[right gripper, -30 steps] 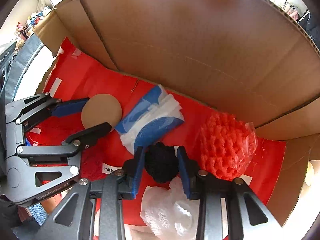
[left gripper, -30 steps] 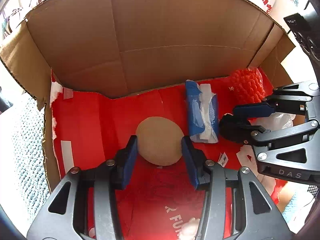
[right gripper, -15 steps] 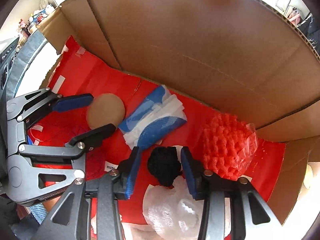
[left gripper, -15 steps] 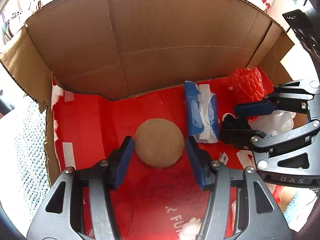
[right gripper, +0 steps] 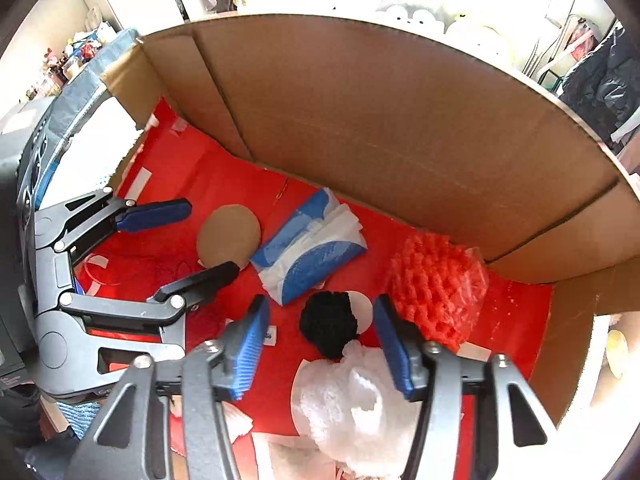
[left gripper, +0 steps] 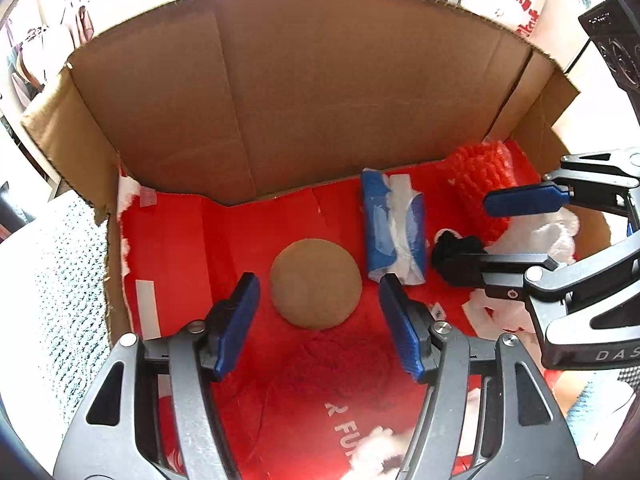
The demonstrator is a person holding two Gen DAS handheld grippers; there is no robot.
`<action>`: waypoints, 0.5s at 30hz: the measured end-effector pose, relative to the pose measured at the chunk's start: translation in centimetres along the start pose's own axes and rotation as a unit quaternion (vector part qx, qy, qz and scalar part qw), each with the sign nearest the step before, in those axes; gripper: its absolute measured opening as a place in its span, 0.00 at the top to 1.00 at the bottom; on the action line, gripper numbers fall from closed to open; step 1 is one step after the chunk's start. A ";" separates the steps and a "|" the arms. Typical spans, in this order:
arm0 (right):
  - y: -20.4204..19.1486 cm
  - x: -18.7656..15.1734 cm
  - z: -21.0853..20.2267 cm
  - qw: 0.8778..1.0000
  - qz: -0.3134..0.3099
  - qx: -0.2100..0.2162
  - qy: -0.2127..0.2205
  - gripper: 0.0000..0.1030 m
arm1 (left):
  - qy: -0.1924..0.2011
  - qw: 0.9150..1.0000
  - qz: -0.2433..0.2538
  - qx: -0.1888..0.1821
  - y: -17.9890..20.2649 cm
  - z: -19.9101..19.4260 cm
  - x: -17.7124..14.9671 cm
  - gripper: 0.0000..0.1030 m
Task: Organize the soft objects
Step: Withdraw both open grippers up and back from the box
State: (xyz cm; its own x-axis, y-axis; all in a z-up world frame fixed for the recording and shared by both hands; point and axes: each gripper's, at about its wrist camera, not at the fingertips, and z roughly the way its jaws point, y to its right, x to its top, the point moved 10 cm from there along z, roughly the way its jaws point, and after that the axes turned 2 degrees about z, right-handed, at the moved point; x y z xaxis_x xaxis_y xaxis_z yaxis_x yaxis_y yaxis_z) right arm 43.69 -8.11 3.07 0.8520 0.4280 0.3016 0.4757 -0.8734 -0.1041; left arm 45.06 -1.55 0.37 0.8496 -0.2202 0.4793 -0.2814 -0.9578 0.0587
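A tan round pad (left gripper: 316,284) lies on the red floor of a cardboard box (left gripper: 320,100). My left gripper (left gripper: 317,279) straddles the pad with its jaws opening, a gap on each side. In the right wrist view the left gripper (right gripper: 212,238) and the tan pad (right gripper: 230,236) are at the left. A black pompom (right gripper: 328,324) rests on the floor between the blue pads of my right gripper (right gripper: 320,300). Its jaws are opening too and do not touch the pompom. The left wrist view has the right gripper (left gripper: 460,232) at the right, over the pompom (left gripper: 456,248).
A blue-and-white soft packet (left gripper: 394,232) lies between the pad and the pompom. A red knitted thing in clear plastic (right gripper: 436,280) sits by the box's right corner. A white fluffy item (right gripper: 352,396) lies near the pompom. Tall cardboard walls (right gripper: 380,120) stand behind and at both sides.
Both pairs of jaws have widened. The left has let go of the tan pad and the right has let go of the black pompom; both things stay on the box floor.
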 end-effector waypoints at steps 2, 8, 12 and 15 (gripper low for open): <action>0.2 -0.2 -0.9 1.000 0.003 0.000 0.008 0.40 | 0.006 1.000 -0.003 0.000 0.2 -0.9 -0.1 0.36; 0.8 -1.0 -4.8 0.999 0.019 -0.001 0.050 0.29 | 0.046 0.999 0.000 -0.006 0.8 -4.3 -0.9 0.26; 1.2 -1.5 -7.8 0.996 0.033 -0.002 0.084 0.21 | 0.080 0.997 -0.004 -0.006 1.1 -6.8 -1.5 0.23; 1.5 -2.4 -10.1 0.993 0.046 -0.001 0.110 0.15 | 0.108 0.994 -0.008 0.000 1.7 -9.3 -2.0 0.17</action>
State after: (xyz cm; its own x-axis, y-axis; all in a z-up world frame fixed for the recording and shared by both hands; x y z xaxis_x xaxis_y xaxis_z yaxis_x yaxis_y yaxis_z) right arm 40.12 -12.80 11.79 0.8228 0.2860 0.4912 0.3983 -0.9067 -0.1392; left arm 38.76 -1.01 7.72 0.7388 -0.1594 0.6548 -0.2674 -0.9612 0.0678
